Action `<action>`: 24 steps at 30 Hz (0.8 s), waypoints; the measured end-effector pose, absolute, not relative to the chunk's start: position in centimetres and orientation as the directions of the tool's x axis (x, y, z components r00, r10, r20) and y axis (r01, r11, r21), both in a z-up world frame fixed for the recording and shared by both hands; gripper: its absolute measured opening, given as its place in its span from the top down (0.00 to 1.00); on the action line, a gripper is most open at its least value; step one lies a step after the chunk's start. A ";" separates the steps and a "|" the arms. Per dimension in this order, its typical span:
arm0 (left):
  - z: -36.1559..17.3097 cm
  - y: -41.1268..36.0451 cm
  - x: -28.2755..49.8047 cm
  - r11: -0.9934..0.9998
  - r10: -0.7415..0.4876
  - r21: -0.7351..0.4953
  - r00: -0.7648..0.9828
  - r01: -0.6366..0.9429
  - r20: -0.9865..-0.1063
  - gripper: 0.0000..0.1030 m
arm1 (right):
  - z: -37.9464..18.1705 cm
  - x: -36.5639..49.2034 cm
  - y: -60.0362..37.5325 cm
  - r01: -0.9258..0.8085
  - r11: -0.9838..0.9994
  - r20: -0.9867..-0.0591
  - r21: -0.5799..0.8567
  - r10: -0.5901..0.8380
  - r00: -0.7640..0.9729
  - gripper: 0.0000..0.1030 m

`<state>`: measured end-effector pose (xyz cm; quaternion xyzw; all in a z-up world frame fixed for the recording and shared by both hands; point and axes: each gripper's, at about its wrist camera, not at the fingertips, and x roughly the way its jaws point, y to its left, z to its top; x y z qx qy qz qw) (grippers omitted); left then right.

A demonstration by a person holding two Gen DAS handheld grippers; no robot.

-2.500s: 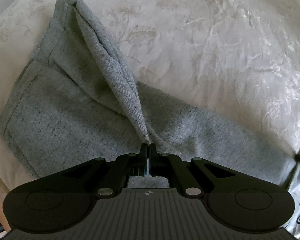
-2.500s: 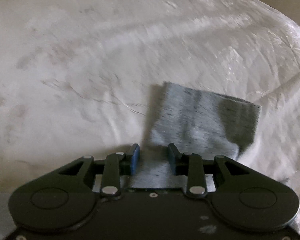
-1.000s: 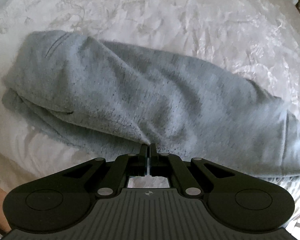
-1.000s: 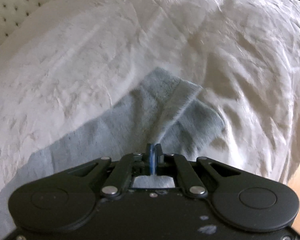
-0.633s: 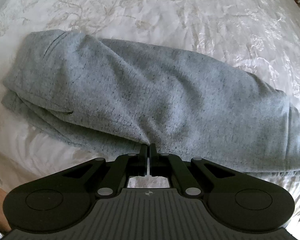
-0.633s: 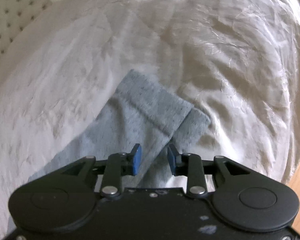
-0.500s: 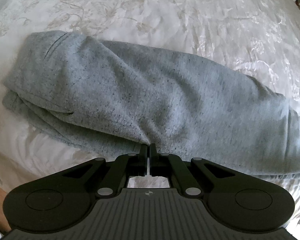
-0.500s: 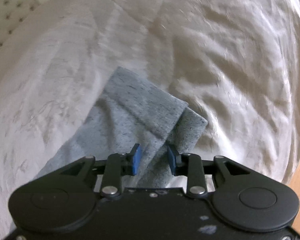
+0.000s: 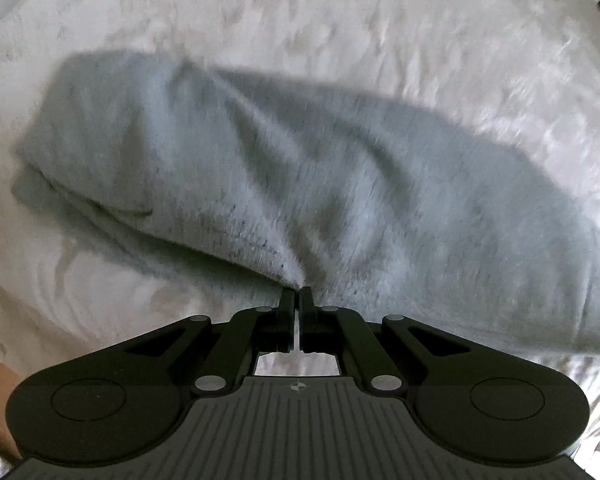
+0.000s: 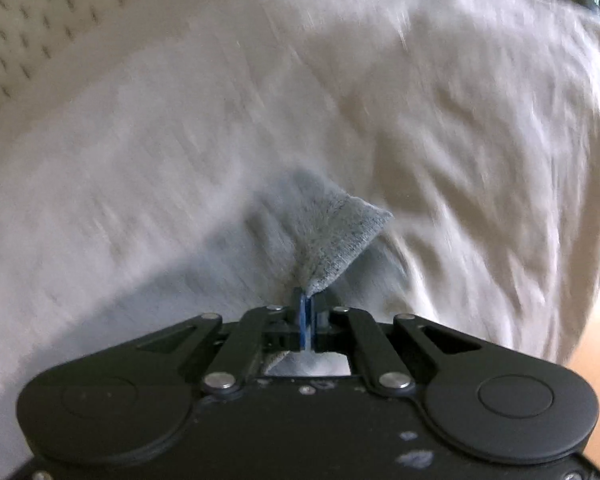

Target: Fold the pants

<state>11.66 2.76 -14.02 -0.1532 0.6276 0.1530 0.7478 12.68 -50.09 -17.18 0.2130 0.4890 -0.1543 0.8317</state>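
Left gripper (image 9: 300, 294): we clamped the near edge of the soft grey knit pants (image 9: 284, 176).
Right gripper (image 10: 309, 299): pinched a cuff corner.
Axis: crosswise ahead, on white bedspread (image 9: 340, 20).

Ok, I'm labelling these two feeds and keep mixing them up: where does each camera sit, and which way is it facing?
Left wrist: sits on the left tool, looking forward and down at the grey pants on the white bedspread; its shut black fingers pinch the fabric edge.
Right wrist: sits on the right tool, facing across the bed toward a tufted headboard; its blue-padded fingers pinch a pant cuff.
Shared: the same pants and bedspread.
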 end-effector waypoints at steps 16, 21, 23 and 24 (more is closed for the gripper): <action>-10.6 7.5 7.6 0.895 0.069 -0.059 0.269 -0.442 -0.961 0.81 | -13.8 12.8 -45.6 0.398 0.913 -0.824 0.091 -0.155 0.544 0.80; -10.7 11.3 7.3 0.887 0.096 -0.047 0.283 -0.459 -0.954 0.81 | -12.0 13.6 -39.5 0.216 0.966 -0.797 0.143 -0.017 0.604 0.80; -10.9 13.1 7.4 0.892 0.097 -0.045 0.288 -0.449 -0.953 0.81 | -11.6 13.6 -36.1 0.119 0.976 -0.789 0.180 0.071 0.610 0.79; -11.0 14.1 7.4 0.896 0.095 -0.047 0.292 -0.442 -0.952 0.81 | -11.4 13.5 -34.1 0.067 0.977 -0.784 0.202 0.121 0.609 0.79</action>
